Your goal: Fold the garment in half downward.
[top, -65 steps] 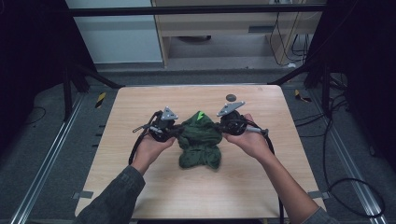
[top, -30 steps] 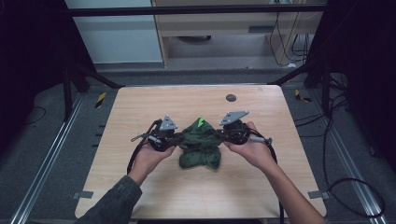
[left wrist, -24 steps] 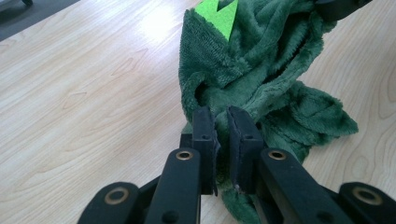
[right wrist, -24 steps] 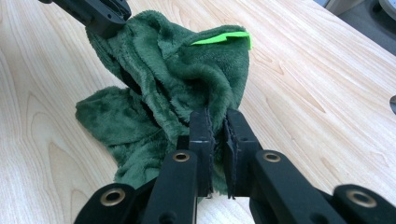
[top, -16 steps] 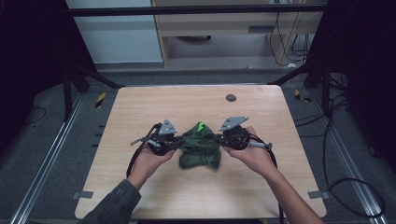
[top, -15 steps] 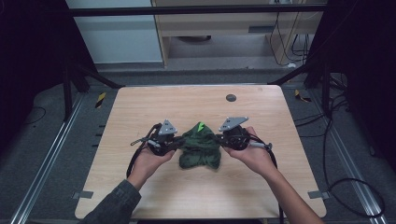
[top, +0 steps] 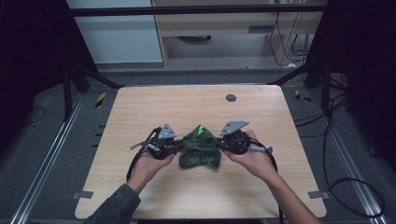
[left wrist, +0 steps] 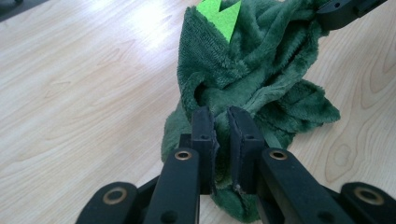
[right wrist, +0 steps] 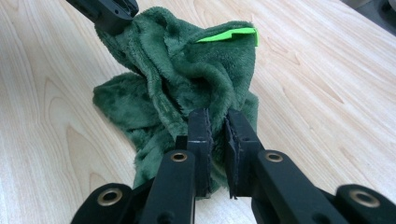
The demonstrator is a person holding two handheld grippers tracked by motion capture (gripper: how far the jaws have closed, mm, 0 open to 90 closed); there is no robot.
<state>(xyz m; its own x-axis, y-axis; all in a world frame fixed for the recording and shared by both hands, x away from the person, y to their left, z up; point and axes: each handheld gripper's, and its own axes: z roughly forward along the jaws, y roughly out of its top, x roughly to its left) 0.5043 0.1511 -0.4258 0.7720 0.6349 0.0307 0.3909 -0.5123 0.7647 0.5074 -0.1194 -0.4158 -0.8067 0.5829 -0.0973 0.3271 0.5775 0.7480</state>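
A dark green plush cloth (top: 201, 151) lies bunched on the wooden table (top: 187, 107), with a bright green tag (top: 201, 129) at its far edge. My left gripper (top: 177, 148) is shut on the cloth's left side; in the left gripper view its jaws (left wrist: 220, 112) pinch a fold of the cloth (left wrist: 261, 70). My right gripper (top: 220, 144) is shut on the cloth's right side, and its own view has its jaws (right wrist: 215, 114) squeezing the fabric (right wrist: 187, 79). Each gripper view catches the other gripper's black tip at the cloth's far side.
A small dark round disc (top: 230, 97) sits on the table's far part. Cables trail from both grippers toward the near edge. Dark frame posts (top: 70, 88) stand beside the table, and a cabinet (top: 224, 28) lies beyond it.
Both grippers have drawn the cloth toward the person's side of the table and come slightly closer together. Both have kept their hold on it.
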